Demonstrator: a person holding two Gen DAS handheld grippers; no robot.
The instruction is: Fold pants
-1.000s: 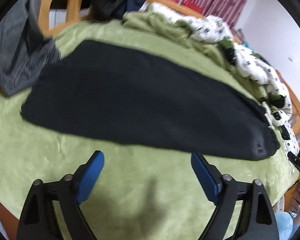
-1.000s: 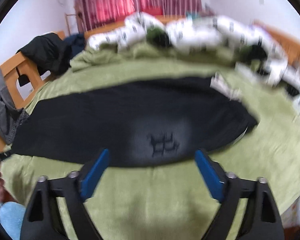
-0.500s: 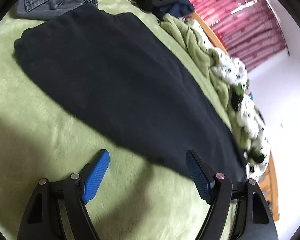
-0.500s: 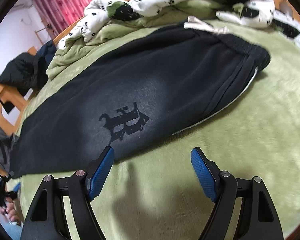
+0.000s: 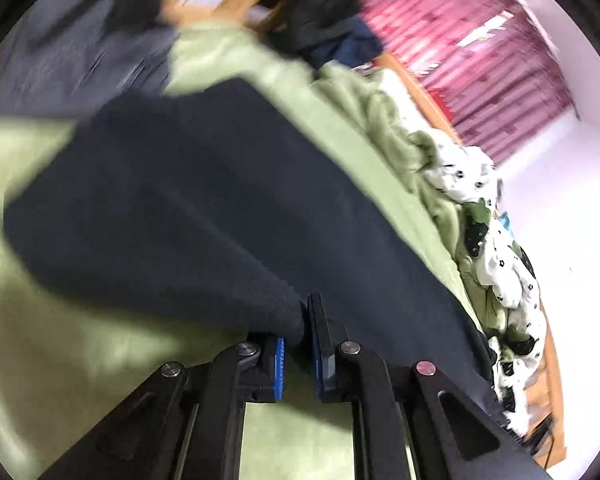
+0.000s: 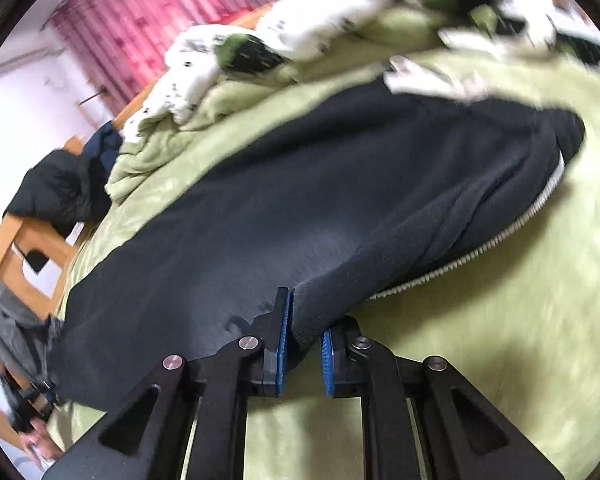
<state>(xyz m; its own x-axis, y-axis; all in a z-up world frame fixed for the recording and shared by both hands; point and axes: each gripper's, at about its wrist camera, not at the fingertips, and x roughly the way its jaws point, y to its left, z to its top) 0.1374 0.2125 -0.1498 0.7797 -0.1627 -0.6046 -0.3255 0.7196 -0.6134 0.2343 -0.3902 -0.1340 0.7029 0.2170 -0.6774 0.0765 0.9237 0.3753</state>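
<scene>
Left wrist: left tool [image 5: 298, 344] pinching pants [image 5: 188, 200] edge; right tool [image 6: 303, 336] likewise; no legible writing.

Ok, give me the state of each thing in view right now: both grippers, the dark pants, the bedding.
Left gripper: shut on the near edge of the pants.
Right gripper: shut on the near edge too.
Dark navy fleece pants: laid lengthwise, near edge pinched up.
Green fleece blanket: spread flat under the pants.
White patterned quilt: bunched up behind.
</scene>
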